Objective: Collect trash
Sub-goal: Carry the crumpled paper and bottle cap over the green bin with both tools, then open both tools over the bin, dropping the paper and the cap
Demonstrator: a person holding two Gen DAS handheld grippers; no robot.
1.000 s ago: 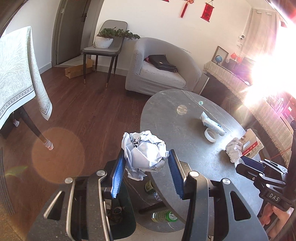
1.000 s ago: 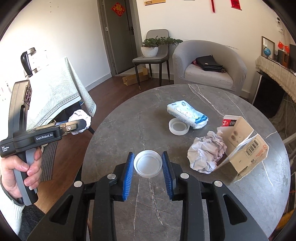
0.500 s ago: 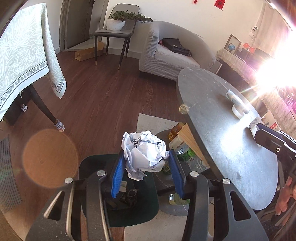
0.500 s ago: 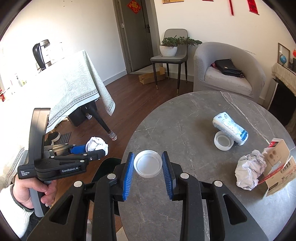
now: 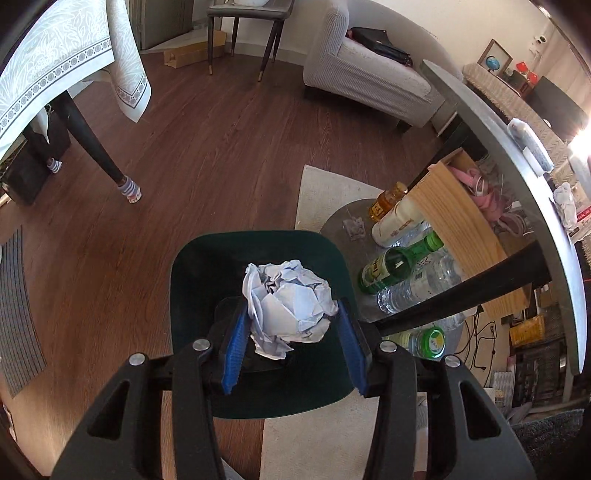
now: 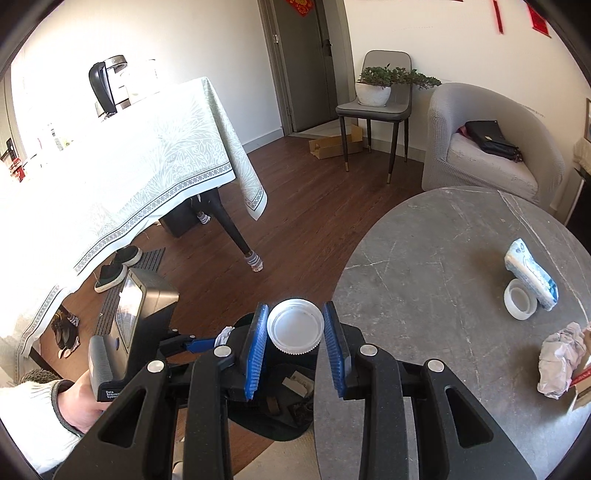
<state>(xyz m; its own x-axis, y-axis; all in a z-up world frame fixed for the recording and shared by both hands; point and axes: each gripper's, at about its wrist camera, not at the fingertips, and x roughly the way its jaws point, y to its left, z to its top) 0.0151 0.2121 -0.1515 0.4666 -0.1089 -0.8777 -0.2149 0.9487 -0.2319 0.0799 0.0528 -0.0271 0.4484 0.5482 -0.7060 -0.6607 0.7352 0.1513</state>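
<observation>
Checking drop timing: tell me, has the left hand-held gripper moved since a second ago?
Yes. The left hand-held gripper, gripping the paper ball, left the table and came over the bin.

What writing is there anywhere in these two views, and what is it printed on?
"Data Acquisi... Syste...", white print cut off at the edge: on the black handle.
Too small or blurred to read: the labels on the green bottle, the white bottle and the clear water bottle; the blue print on the tissue pack; the red door sign.

Trash bin (image 6: 273, 424) contents — mostly hidden behind tongs, indistinct.
</observation>
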